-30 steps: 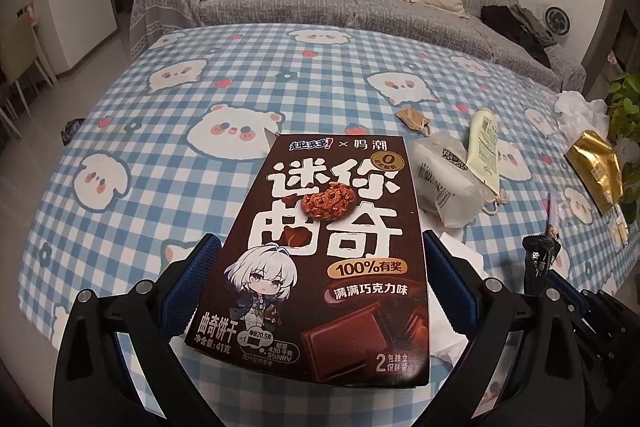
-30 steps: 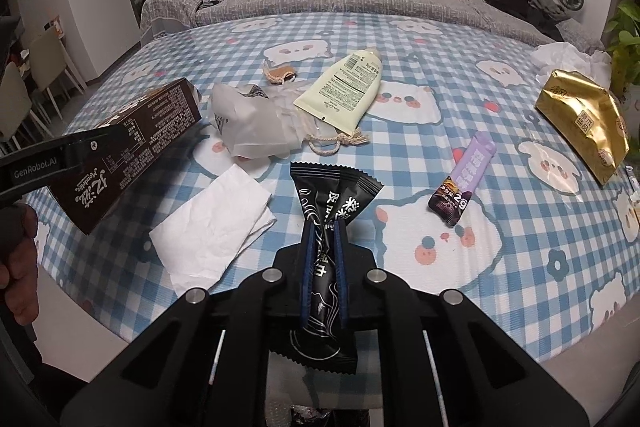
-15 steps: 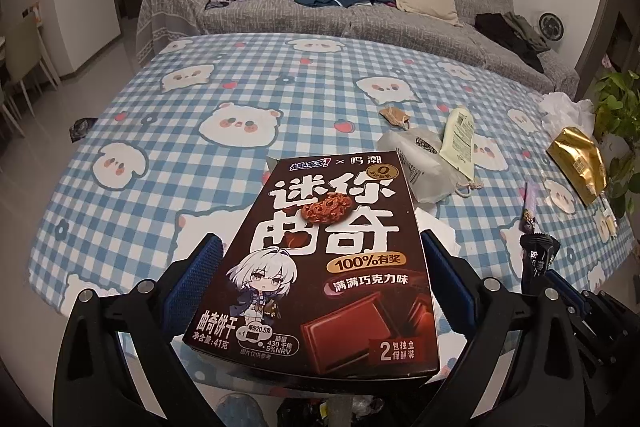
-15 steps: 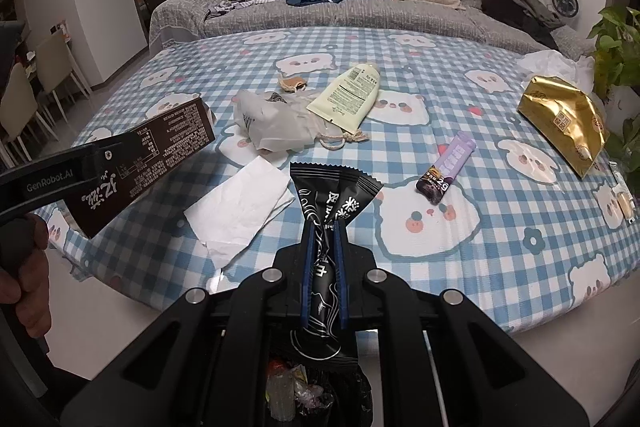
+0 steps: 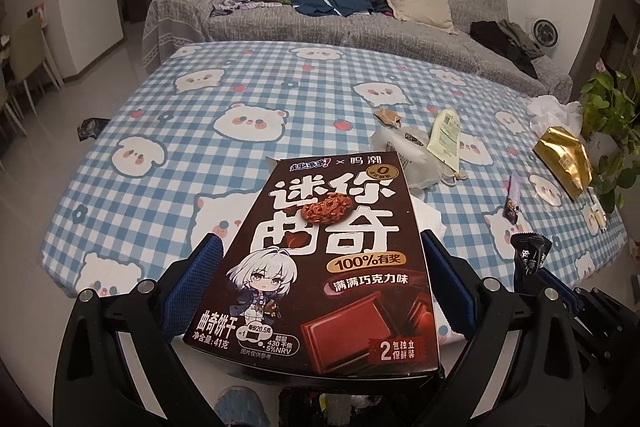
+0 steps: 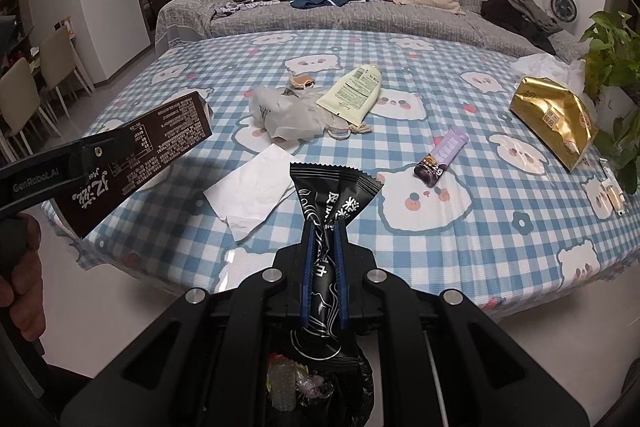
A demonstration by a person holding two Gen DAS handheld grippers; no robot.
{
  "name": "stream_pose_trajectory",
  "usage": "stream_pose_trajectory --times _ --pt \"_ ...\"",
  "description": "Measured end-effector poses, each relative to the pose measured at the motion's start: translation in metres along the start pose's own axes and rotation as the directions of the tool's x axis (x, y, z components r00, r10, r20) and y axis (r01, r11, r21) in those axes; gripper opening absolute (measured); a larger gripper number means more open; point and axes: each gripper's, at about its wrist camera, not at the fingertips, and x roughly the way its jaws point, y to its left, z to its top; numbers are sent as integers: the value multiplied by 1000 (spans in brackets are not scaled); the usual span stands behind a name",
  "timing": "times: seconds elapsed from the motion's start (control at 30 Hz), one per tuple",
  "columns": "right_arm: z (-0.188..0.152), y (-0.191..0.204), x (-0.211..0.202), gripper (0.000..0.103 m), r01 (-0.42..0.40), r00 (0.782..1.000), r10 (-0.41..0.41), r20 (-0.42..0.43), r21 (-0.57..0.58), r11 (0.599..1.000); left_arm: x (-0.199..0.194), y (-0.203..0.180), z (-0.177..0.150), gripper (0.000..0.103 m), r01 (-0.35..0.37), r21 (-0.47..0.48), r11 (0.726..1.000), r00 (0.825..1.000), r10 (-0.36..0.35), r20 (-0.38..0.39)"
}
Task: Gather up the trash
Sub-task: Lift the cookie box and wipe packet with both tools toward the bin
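My left gripper (image 5: 318,247) is shut on a dark brown cookie box (image 5: 324,255) and holds it in the air off the table's near edge; the box also shows in the right wrist view (image 6: 148,151). My right gripper (image 6: 324,227) is shut on a black snack wrapper (image 6: 330,195), which also shows in the left wrist view (image 5: 530,253). Below it sits a bin with a black bag (image 6: 316,383) holding trash. On the checked tablecloth (image 6: 440,115) lie a white napkin (image 6: 256,195), a grey plastic bag (image 6: 288,113), a cream tube (image 6: 354,89), a purple bar wrapper (image 6: 442,157) and a gold bag (image 6: 554,119).
A grey sofa (image 6: 360,7) with a backpack, clothes and a pillow stands behind the table. A potted plant (image 6: 616,59) and crumpled white tissue (image 6: 548,65) are at the right edge. Dining chairs (image 6: 32,87) stand at the far left.
Both grippers have pulled back from the table toward the near edge with their items still held. The bin has come into view beneath the right gripper.
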Motion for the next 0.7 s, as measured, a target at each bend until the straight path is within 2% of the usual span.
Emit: stream_pose_trajectory --times 0.7 --pt "-44 15 -44 10 -24 999 24 21 0 1000 -71 11 -71 94 35 -11 999 998 -35 54"
